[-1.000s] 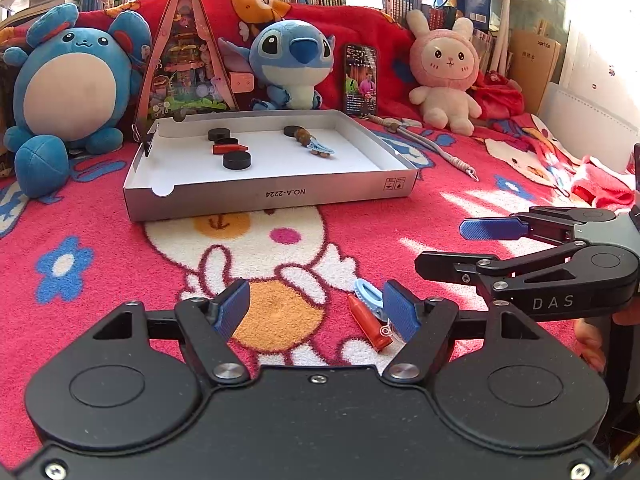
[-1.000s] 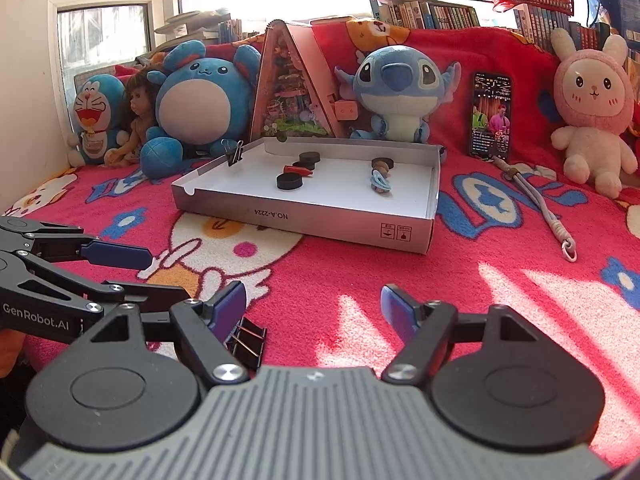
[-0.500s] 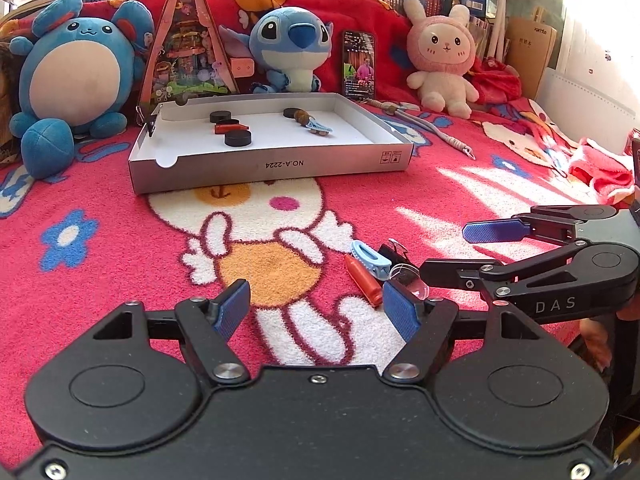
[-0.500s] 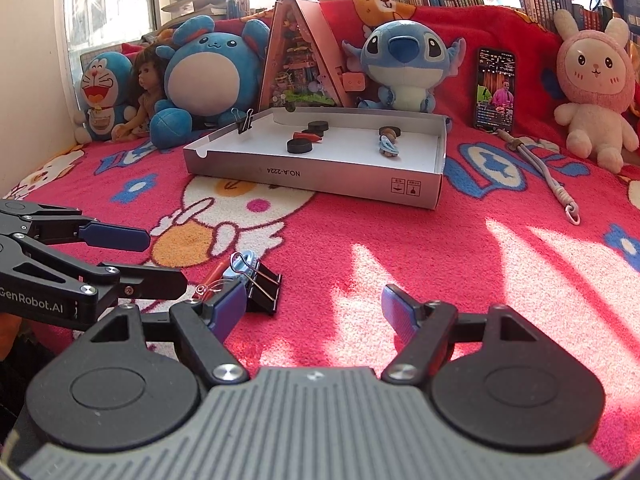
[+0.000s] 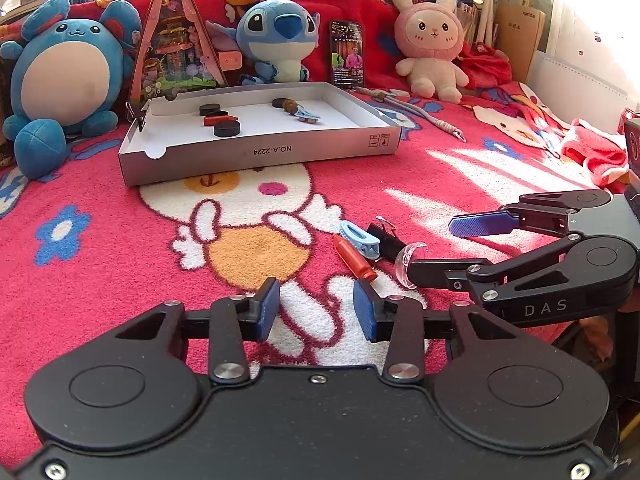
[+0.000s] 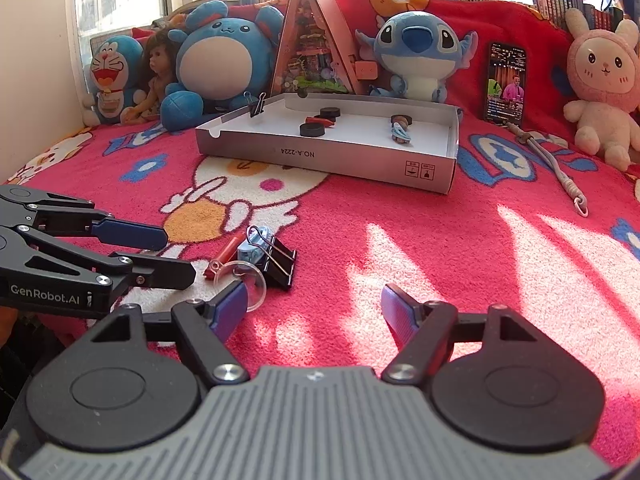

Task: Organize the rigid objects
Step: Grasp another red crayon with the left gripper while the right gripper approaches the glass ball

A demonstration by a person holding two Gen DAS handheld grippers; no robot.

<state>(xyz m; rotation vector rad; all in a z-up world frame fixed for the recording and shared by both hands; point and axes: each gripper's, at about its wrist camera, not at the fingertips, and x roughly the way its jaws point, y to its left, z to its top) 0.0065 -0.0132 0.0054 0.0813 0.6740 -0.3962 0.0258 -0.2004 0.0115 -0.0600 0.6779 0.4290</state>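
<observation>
Red blanket [image 5: 120, 264] carries a loose cluster: red pen [image 5: 354, 258], blue clip [image 5: 359, 238], binder clip [image 6: 276, 258], clear ring [image 5: 408, 258]. Both my jaws stand apart, empty. Next: grasp one, carry to box [image 5: 260, 152].

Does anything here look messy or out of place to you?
A small heap sits loose on the blanket, outside the white box: a black binder clip, an orange piece, a light-blue clip and a clear ring, while similar bits lie inside the box.

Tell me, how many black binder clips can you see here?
2. One binder clip lies on the blanket in the small pile of loose things near the two tools. The other binder clip is clipped upright on the cardboard tray's far left wall. More may be hidden.
</observation>
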